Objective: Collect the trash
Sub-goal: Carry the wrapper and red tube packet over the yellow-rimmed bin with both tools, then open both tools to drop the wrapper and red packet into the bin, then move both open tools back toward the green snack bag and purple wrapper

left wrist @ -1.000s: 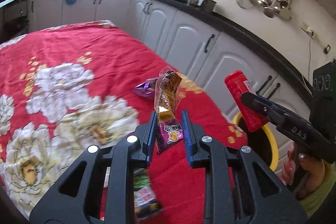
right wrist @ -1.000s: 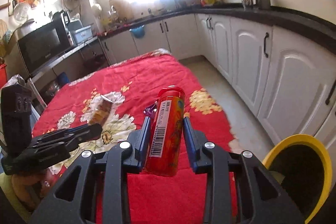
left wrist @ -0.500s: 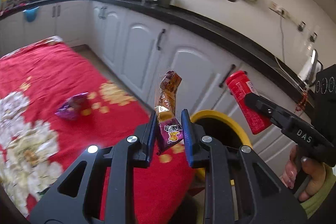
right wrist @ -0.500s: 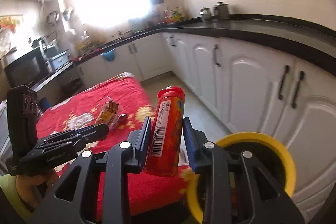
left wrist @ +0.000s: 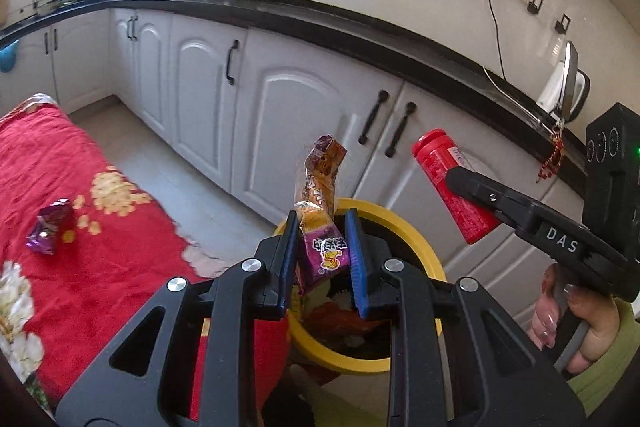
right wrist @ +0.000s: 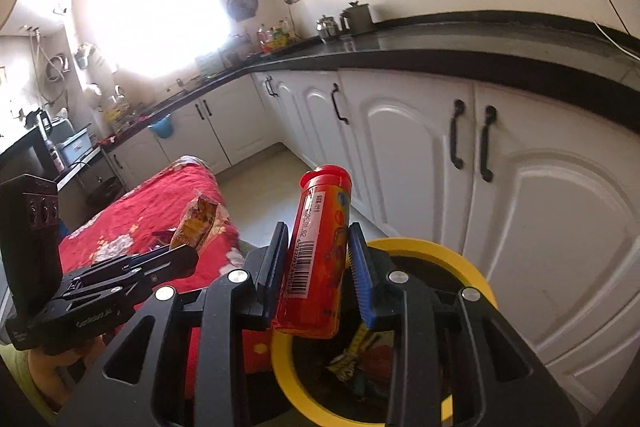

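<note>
L gripper (left wrist: 322, 255) clamps a purple snack wrapper (left wrist: 320, 211) upright btwn its blue pads, over the yellow bin (left wrist: 404, 227) rim, while R gripper (right wrist: 320, 267) grips a red canister (right wrist: 318, 255) above same bin, w/ another purple wrapper (left wrist: 50, 231) on red tablecloth (left wrist: 60, 167).

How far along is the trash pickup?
Done: some wrappers already lie in the yellow bin. In hand: the left gripper grips a snack wrapper and the right gripper a red can, both poised over the bin, not yet dropped. Left: a purple wrapper on the red cloth.
</note>
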The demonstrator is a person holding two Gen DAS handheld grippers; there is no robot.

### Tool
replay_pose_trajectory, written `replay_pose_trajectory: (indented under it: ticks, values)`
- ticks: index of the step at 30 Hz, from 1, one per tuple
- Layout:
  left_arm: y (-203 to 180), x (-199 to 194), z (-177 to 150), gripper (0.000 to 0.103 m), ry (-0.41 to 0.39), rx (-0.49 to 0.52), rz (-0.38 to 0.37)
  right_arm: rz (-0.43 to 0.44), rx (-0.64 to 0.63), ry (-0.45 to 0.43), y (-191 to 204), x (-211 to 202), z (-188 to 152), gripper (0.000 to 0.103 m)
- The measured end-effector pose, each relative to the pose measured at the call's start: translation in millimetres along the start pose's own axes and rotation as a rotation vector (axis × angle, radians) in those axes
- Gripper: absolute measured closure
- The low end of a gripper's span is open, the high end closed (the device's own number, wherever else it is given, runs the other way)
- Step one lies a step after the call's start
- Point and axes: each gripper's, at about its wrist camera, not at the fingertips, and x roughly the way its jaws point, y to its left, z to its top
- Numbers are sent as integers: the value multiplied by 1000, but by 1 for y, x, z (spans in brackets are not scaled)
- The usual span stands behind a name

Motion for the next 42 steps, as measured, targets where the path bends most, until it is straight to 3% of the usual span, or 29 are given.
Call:
replay_pose_trajectory:
  ticks: [10, 19, 22, 24, 29, 30, 32, 35, 42]
  values:
    - [-21, 50, -12, 86, 94, 13, -55, -46, 73, 78, -44, 16, -19, 73]
    - [-32, 82, -26, 84, 156, 45, -61, -42, 131, 135, -63, 34, -31, 72]
    - [-32, 89, -29, 72, 173, 44, -54, -46, 153, 150, -69, 41, -30, 68]
    - [-30, 93, -32, 58, 185, 49, -43, -54, 174, 143, -73, 43, -30, 50]
    - [-21, 94, -39, 36, 199, 40, -1, -71, 190, 125, -78, 40, -31, 45]
    - [-19, 93, -39, 22, 197, 35, 7, -79, 187, 117, -77, 38, -32, 42]
    - [-13, 86, -40, 11, 189, 17, 27, -89, 167, 92, -71, 33, -30, 36]
    - [-6, 73, -38, 11, 170, 8, 56, -95, 129, 42, -58, 24, -27, 26]
    - [19, 28, -30, 11, 91, -21, 141, -49, 19, -23, -8, 13, -14, 20]
